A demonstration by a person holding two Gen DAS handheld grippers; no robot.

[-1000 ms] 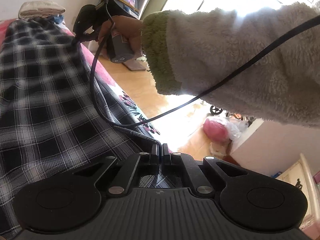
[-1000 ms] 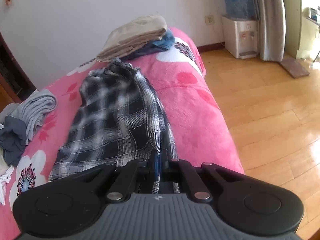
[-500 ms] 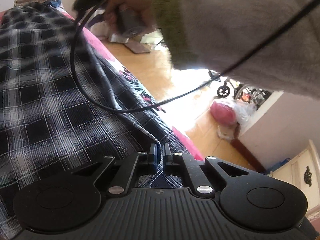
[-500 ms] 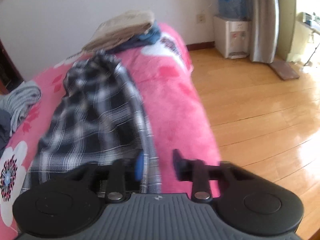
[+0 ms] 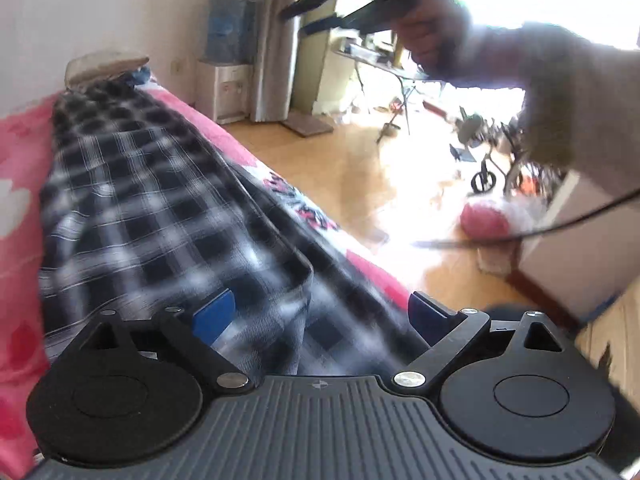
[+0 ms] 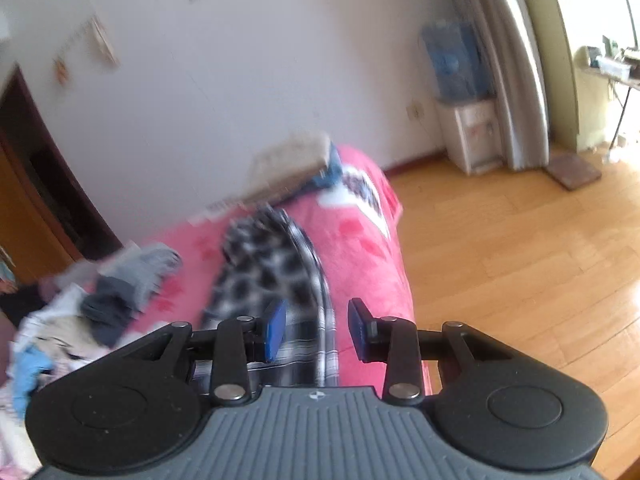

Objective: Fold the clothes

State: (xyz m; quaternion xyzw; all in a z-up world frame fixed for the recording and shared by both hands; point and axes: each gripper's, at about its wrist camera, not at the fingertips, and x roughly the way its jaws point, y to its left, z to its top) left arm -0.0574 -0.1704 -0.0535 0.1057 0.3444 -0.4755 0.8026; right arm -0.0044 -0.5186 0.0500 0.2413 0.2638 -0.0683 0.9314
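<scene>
The left hand-held gripper (image 5: pixel 322 312) is opening wide over the plaid garment (image 5: pixel 160 216), which lies lengthwise on the pink bed (image 5: pixel 20 152), gripping nothing. The right hand-held gripper (image 6: pixel 316 330) (blurred) hangs part open, empty, above the cloth's near edge.
</scene>
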